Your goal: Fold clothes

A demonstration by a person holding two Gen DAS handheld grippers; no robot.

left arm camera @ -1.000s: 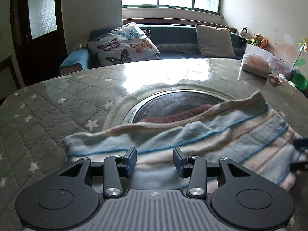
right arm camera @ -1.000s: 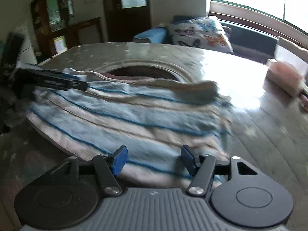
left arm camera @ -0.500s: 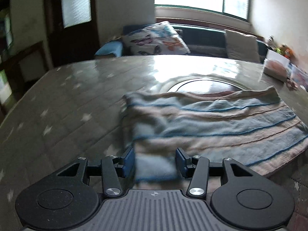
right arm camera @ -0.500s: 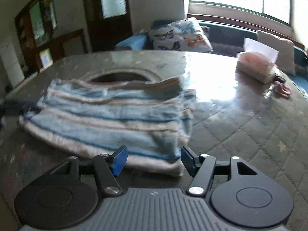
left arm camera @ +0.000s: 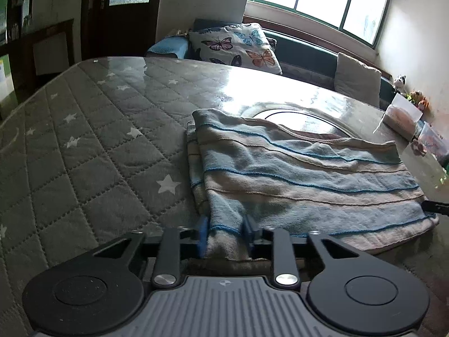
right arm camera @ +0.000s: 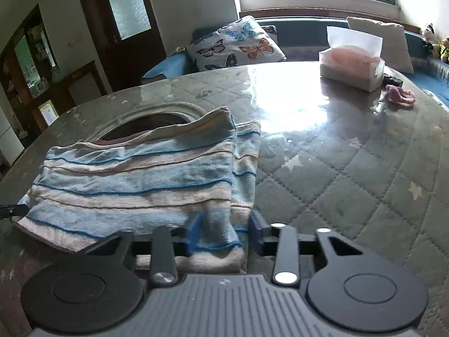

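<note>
A blue, white and beige striped garment (left arm camera: 308,174) lies folded flat on the quilted table cover (left arm camera: 98,154). My left gripper (left arm camera: 224,233) is at its near left corner. Its jaws are closing, and the bunched cloth fills the gap between the pads. My right gripper (right arm camera: 224,233) is at the garment's (right arm camera: 134,174) near right corner. Its jaws are closing too, with the cloth edge between them. A small gap still shows beside the right pad. A dark finger of the other gripper pokes in at the edge of each view.
A round inset (left arm camera: 297,118) sits in the table just behind the garment. A tissue pack (right arm camera: 352,64) and a small pink item (right arm camera: 400,97) lie at the far right. Beyond the table is a sofa with a butterfly cushion (left arm camera: 235,46); a dark door stands on the left.
Each gripper has slid outward along the garment's near edge to a corner. Both pairs of jaws have narrowed from wide open, and cloth is now between them.
</note>
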